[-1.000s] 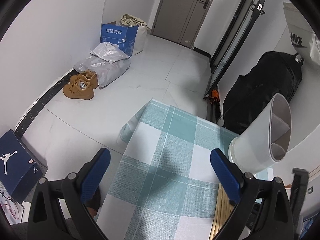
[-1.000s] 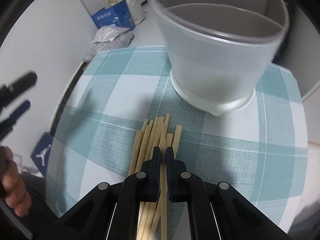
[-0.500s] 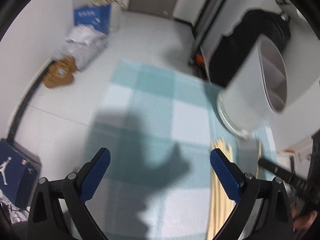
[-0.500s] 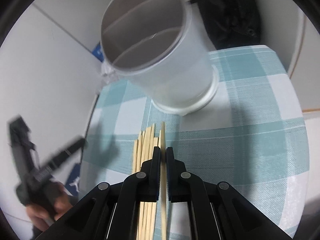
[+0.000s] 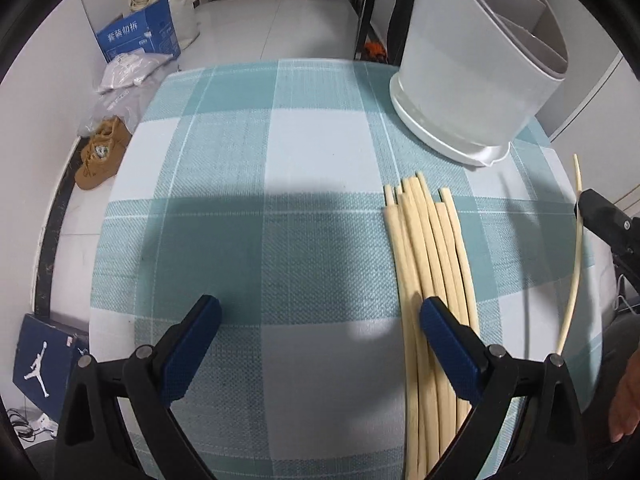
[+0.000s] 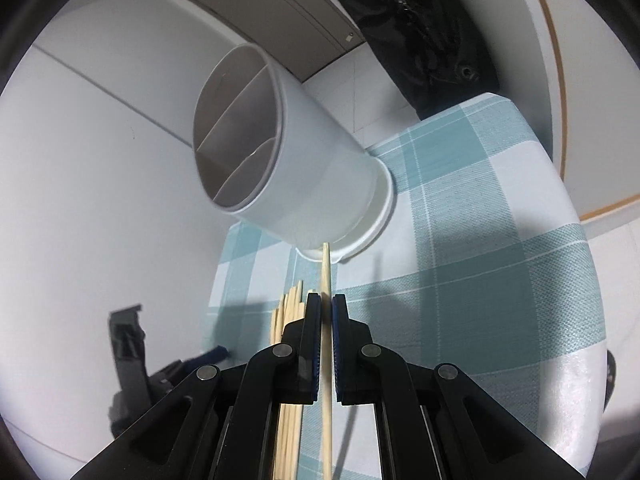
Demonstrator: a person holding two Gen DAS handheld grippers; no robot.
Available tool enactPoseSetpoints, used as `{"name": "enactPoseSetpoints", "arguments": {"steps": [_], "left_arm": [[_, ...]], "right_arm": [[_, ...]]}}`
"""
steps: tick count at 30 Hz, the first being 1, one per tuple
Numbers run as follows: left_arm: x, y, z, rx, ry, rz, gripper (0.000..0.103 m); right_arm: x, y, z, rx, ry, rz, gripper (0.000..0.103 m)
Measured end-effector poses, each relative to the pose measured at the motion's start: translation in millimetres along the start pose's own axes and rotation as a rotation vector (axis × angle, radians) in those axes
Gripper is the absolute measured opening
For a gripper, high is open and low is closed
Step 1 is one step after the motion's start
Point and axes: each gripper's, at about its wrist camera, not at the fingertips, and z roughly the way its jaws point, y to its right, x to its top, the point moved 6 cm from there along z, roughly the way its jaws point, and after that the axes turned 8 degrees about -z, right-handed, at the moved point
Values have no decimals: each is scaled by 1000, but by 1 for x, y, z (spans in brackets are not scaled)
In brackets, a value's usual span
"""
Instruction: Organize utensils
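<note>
A bundle of pale wooden chopsticks [image 5: 428, 264] lies on the teal checked tablecloth [image 5: 256, 208], pointing at a white divided utensil holder [image 5: 472, 76]. My left gripper [image 5: 320, 324] is open and empty, low over the cloth, its right finger over the bundle's edge. My right gripper [image 6: 326, 304] is shut on a single chopstick [image 6: 326, 280], lifted above the table to the right of the bundle; that chopstick also shows in the left wrist view [image 5: 573, 264]. The holder [image 6: 280, 168] stands just beyond its tip, with three compartments that look empty.
The table is small, with the floor close beyond its edges. On the floor to the left are brown shoes [image 5: 100, 156], grey bags [image 5: 124, 76], a blue carton [image 5: 138, 36] and a dark blue shoebox [image 5: 44, 360]. A black bag [image 6: 428, 20] hangs behind the holder.
My right gripper has lifted one chopstick off the bundle and risen. My left gripper has swung in over the table toward the bundle.
</note>
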Motion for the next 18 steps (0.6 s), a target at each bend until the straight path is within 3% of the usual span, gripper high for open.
{"name": "enactPoseSetpoints", "arguments": {"steps": [5, 10, 14, 18], "left_arm": [[2, 4, 2, 22, -15, 5, 92], [8, 7, 0, 30, -12, 13, 68], [10, 7, 1, 27, -7, 13, 57], [12, 9, 1, 33, 2, 24, 40]], "right_arm": [[3, 5, 4, 23, 13, 26, 4], [7, -2, 0, 44, 30, 14, 4], [7, -3, -2, 56, 30, 12, 4], [8, -2, -1, 67, 30, 28, 4]]}}
